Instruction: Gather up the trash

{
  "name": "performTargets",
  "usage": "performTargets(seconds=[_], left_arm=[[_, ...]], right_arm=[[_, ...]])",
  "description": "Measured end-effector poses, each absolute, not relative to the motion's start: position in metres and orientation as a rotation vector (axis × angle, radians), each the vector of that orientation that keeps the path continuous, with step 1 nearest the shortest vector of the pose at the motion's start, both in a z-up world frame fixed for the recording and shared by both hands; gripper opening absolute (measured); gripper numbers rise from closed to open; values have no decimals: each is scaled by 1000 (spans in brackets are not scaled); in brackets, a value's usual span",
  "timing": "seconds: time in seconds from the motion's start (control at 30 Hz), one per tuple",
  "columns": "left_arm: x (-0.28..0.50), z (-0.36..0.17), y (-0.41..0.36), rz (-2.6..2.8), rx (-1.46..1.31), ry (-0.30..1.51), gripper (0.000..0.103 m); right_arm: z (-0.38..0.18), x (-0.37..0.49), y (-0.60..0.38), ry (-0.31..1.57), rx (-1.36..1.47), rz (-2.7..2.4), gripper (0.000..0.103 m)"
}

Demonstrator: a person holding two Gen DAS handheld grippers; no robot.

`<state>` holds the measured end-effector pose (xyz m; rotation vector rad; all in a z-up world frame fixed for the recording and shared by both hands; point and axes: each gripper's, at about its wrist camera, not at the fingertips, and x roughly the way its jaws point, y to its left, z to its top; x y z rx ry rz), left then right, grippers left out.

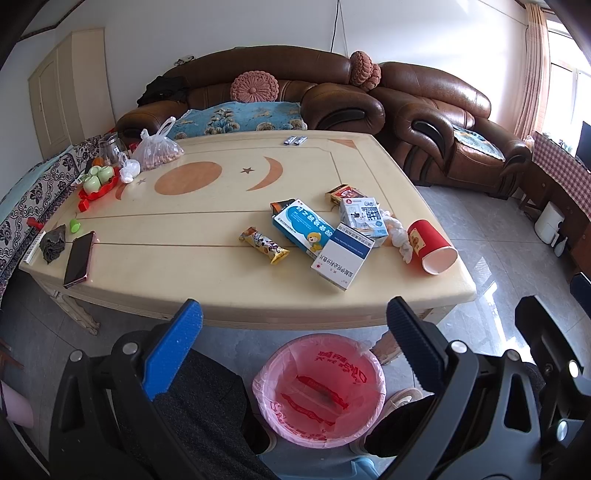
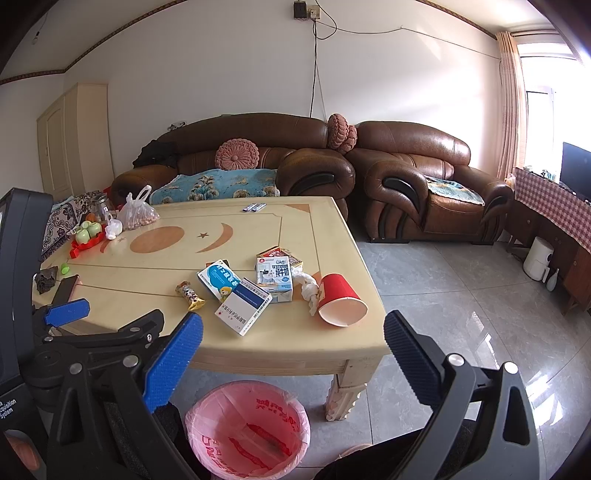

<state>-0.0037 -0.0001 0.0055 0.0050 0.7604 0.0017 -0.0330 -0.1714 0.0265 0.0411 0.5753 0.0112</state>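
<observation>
Both my claws wide and holding nothing, short of the table (image 1: 221, 295).

Below my left gripper (image 1: 293, 321): pink-lined bin (image 1: 319, 391), contents unclear; ahead, tipped red cup (image 1: 430, 243), boxes (image 1: 341, 254), wrapper (image 1: 263, 245). Only my right gripper (image 2: 293, 334) view shows the wall socket (image 2: 304, 9).

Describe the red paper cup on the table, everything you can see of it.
The red paper cup lies tipped on its side near the table's front right corner, its open mouth facing the near edge. The outside is red with a pale emblem; the inside is plain white and looks empty. It appears to be thin paper, its rim slightly squashed out of round. The crumpled white tissue lies against its left side. Neither gripper touches it.
</observation>
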Motion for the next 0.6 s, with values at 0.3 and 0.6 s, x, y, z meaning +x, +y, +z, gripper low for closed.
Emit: performTargets(seconds=[0.3,0.6], left_arm=[[-4,6,-1,3,5,760,98],[-4,6,0,3,2,762,98]], right_arm=[[26,-33,-171,576,42,13,96],[26,-33,-171,576,42,13,96]])
